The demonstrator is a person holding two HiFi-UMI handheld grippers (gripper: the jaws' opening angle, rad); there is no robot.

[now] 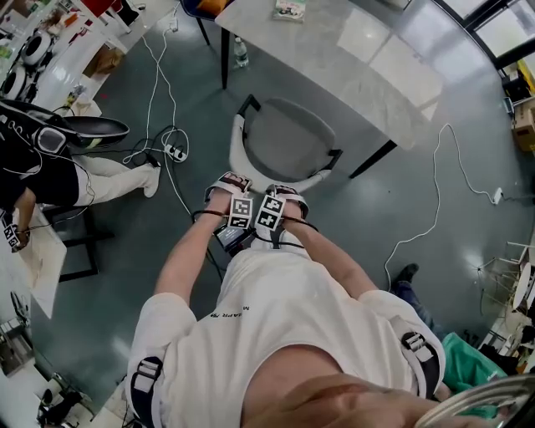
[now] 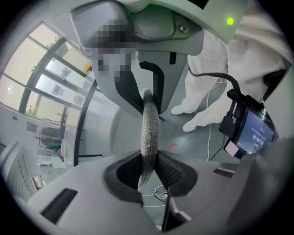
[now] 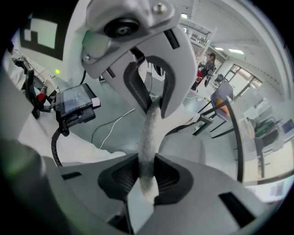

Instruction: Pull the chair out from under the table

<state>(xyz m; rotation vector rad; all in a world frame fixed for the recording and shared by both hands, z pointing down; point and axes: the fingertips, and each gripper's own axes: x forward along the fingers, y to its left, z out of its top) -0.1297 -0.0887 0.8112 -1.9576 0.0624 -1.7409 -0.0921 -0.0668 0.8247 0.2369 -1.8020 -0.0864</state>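
The chair (image 1: 288,138) has a grey seat and a curved white-framed backrest, and it stands at the near edge of the pale marble-look table (image 1: 334,50). Both grippers hold the top of the backrest side by side, right in front of my body. My left gripper (image 1: 232,185) is shut on the backrest's grey padded edge (image 2: 149,133), which runs up between its jaws (image 2: 154,172). My right gripper (image 1: 284,194) grips the same edge (image 3: 149,128) just to the right, with its pads (image 3: 144,176) pressed on it. Both point steeply down.
White cables and a power strip (image 1: 174,152) lie on the grey floor to the left of the chair. A seated person (image 1: 50,175) is at the far left. A bottle (image 1: 241,53) stands by a table leg. A small box (image 1: 289,8) sits on the table.
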